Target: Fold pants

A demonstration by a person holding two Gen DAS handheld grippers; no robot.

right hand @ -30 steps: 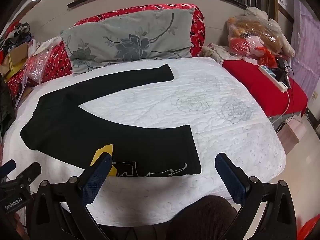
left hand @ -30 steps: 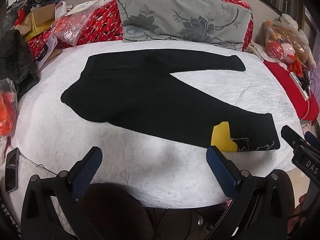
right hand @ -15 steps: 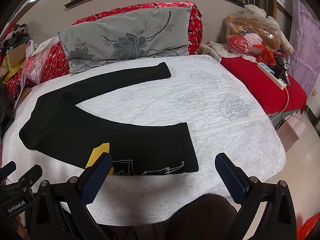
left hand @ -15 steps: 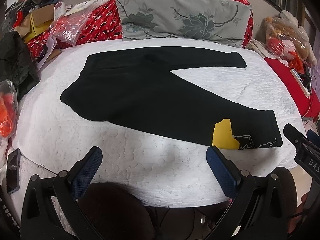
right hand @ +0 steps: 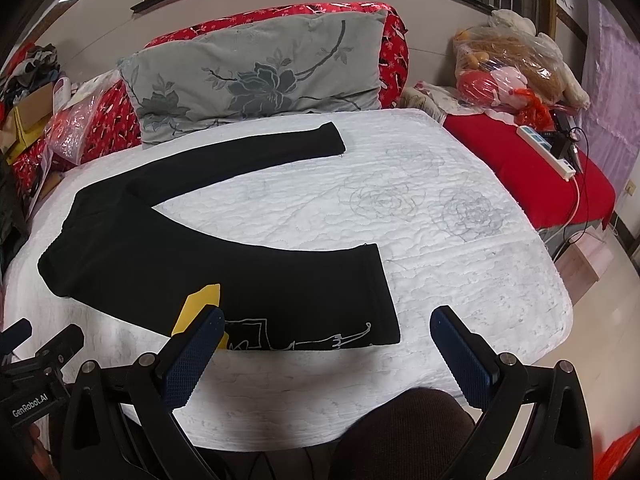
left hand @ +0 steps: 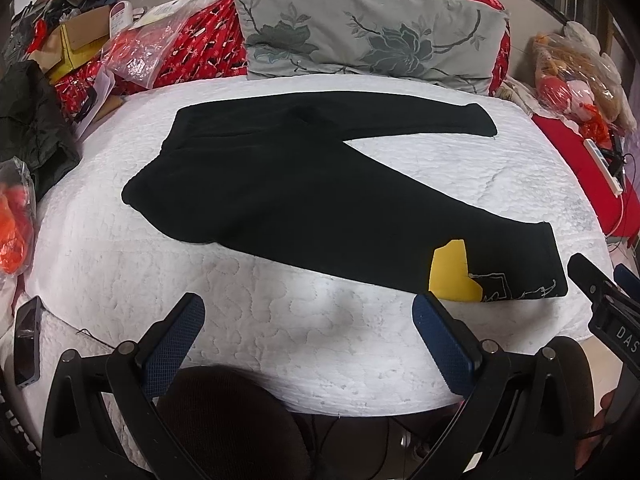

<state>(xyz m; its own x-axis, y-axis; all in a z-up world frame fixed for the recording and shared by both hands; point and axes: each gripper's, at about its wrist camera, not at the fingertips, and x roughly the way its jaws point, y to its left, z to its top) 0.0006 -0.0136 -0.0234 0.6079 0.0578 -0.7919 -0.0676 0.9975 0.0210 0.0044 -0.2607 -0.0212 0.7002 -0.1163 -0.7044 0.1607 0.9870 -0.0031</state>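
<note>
Black pants (left hand: 304, 196) lie flat on the white quilted bed (left hand: 248, 304), legs spread in a V, waist to the left. The near leg has a yellow patch (left hand: 452, 272) and white line print by its cuff. The pants also show in the right wrist view (right hand: 224, 268), with the near cuff just ahead of my right gripper (right hand: 326, 320). My left gripper (left hand: 308, 308) is open and empty above the bed's front edge, short of the pants. My right gripper is open and empty too.
A grey flowered pillow (left hand: 368, 36) leans on red bedding at the head. Bags and boxes (left hand: 80, 40) pile at the left; a phone (left hand: 27, 340) lies at the bed's left edge. A red surface with a power strip (right hand: 548, 156) is on the right.
Both grippers have moved slightly forward and up over the bed; the pants sit a little lower and nearer in both views. Both stay open.
</note>
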